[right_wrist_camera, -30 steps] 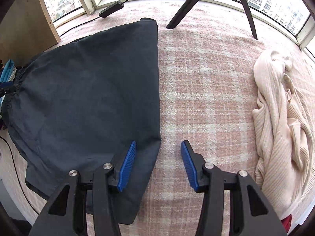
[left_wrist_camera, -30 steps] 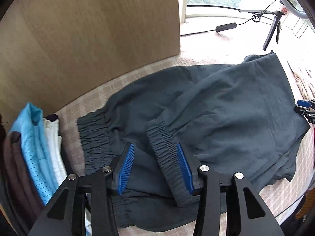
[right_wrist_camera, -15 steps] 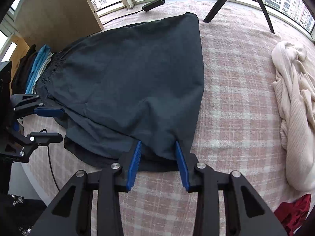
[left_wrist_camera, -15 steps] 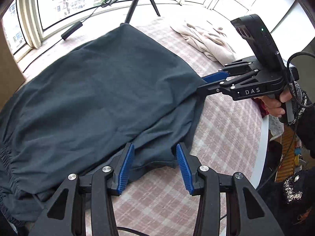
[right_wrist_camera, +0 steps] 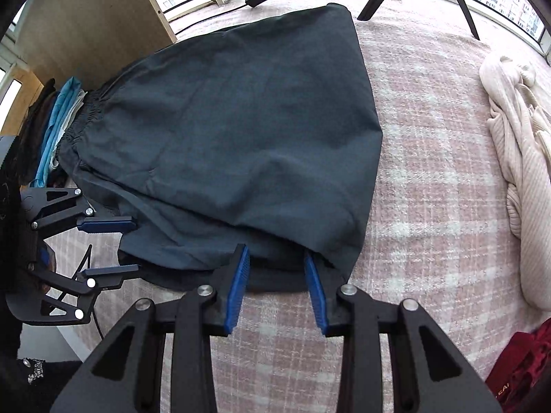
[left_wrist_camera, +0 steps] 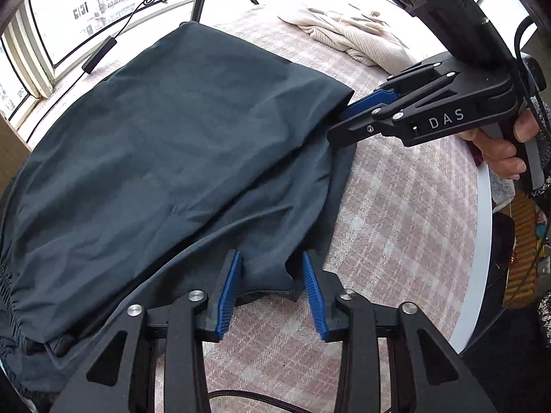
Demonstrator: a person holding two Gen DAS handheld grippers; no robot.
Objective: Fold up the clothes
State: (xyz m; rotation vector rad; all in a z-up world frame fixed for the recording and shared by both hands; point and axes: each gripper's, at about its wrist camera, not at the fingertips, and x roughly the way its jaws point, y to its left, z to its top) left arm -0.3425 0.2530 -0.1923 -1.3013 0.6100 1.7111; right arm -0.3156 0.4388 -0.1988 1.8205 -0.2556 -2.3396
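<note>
Left wrist view: dark shorts spread on pink plaid tabletop, hem edge lying between the parted blue pads of left gripper. Right wrist view: right gripper likewise parted, astride the hem corner. Cream sweater well apart, at right

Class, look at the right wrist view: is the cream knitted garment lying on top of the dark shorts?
No. The cream knitted garment lies apart from the dark shorts, with bare checked cloth between them.

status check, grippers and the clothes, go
Left gripper open, straddling hem of dark shorts. Right gripper open at hem corner. Nothing in the way.
</note>
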